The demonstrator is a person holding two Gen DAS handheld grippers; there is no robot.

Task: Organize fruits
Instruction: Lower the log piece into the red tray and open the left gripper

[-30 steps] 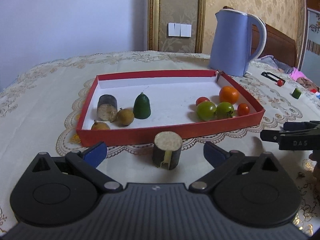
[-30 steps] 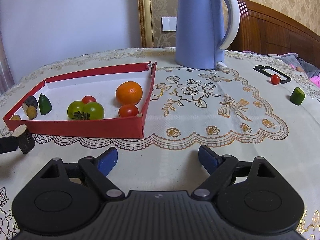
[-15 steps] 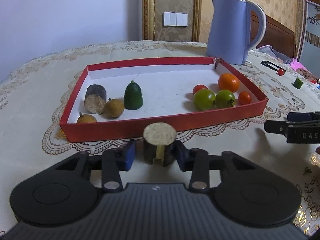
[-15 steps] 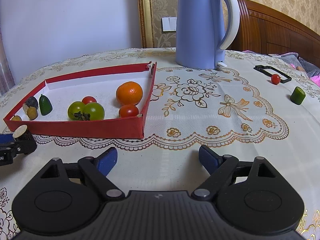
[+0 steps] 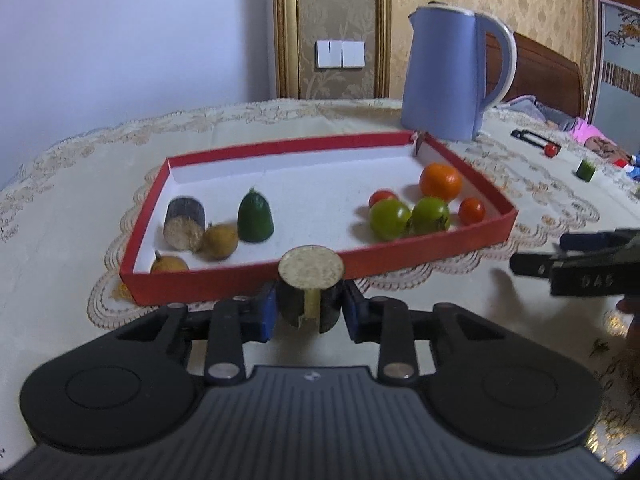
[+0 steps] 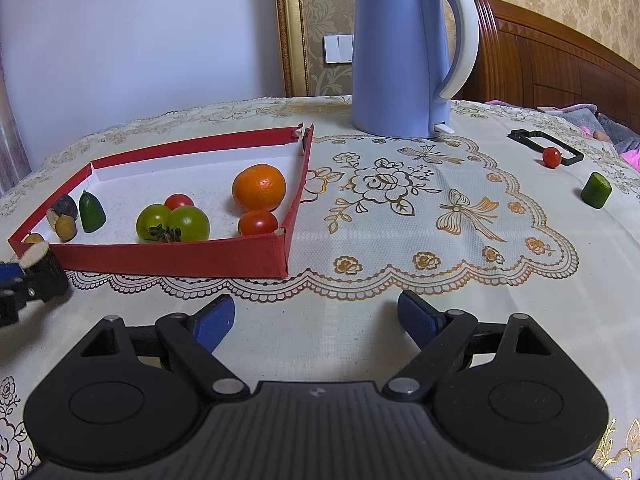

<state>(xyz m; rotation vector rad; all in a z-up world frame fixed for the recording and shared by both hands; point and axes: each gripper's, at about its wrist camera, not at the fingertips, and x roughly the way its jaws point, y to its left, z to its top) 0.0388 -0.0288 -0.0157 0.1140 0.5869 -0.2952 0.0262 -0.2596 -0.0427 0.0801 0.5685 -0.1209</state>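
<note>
We hold a dark cylindrical piece with a pale cut top (image 5: 311,292) upright between the blue pads (image 5: 267,312) of our left hand-held gripper (image 5: 310,314), just before the near wall of the red tray (image 5: 472,242). Inside the tray, at left, lie a similar dark cut piece (image 5: 183,222), two brownish round fruits (image 5: 219,241) and a dark green cone-shaped piece (image 5: 255,221); at right, an orange (image 5: 440,181), two green tomatoes (image 5: 390,220) and two red cherry tomatoes (image 5: 471,211). A blue electric kettle (image 5: 452,76) stands on the tabletop (image 5: 80,184) behind. Our right hand-held gripper (image 5: 576,270) enters at the right edge.
</note>
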